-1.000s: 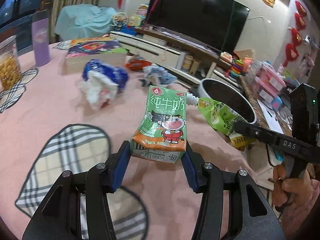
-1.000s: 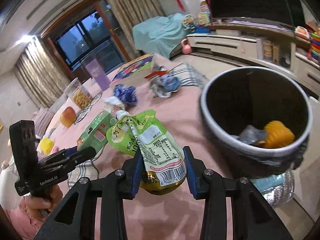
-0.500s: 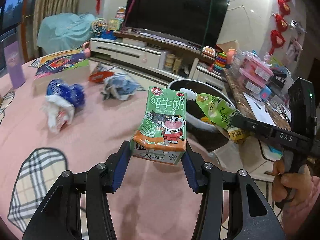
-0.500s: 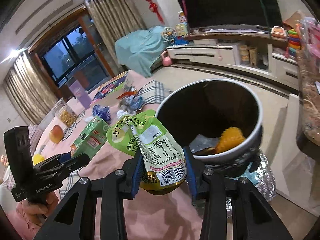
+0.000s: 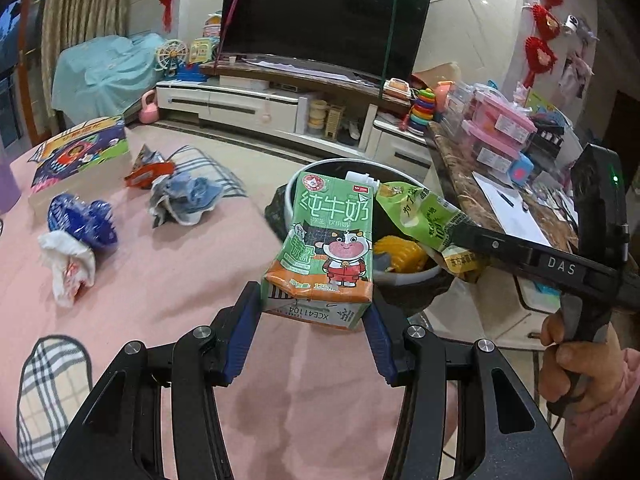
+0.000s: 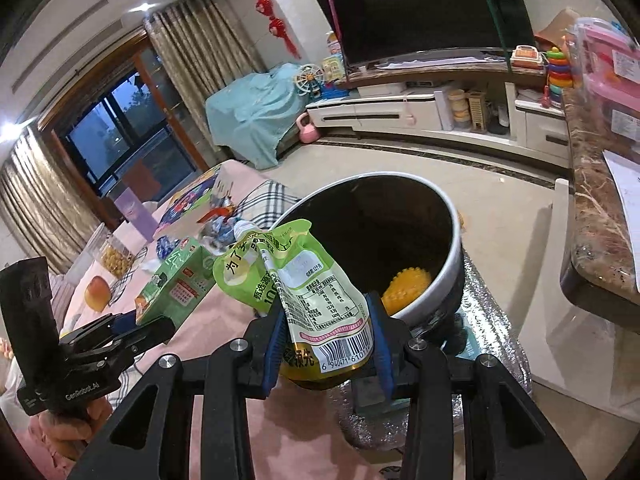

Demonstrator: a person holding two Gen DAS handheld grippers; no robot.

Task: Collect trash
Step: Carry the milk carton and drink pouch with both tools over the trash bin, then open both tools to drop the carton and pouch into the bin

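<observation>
My left gripper [image 5: 314, 320] is shut on a green milk carton [image 5: 326, 248], held upright above the pink table's edge, just in front of the bin [image 5: 298, 176]. My right gripper [image 6: 326, 340] is shut on a green spouted drink pouch [image 6: 304, 292], held over the near rim of the bin [image 6: 454, 248]. The bin is a round white-rimmed pail with a black liner, with a yellow ridged thing [image 6: 406, 286] inside. The pouch [image 5: 424, 216] and the right gripper also show in the left wrist view. The carton [image 6: 174, 286] also shows in the right wrist view.
On the pink table [image 5: 160, 264] lie a blue and white crumpled wrapper [image 5: 76, 236], a grey-blue crumpled wrapper [image 5: 184, 198], a red wrapper [image 5: 148, 170] and a colourful box [image 5: 80, 152]. A marble counter [image 6: 596, 240] stands to the right of the bin.
Both grippers have moved with their loads from over the table toward the bin. The bin is now much closer, right behind the carton and under the pouch.
</observation>
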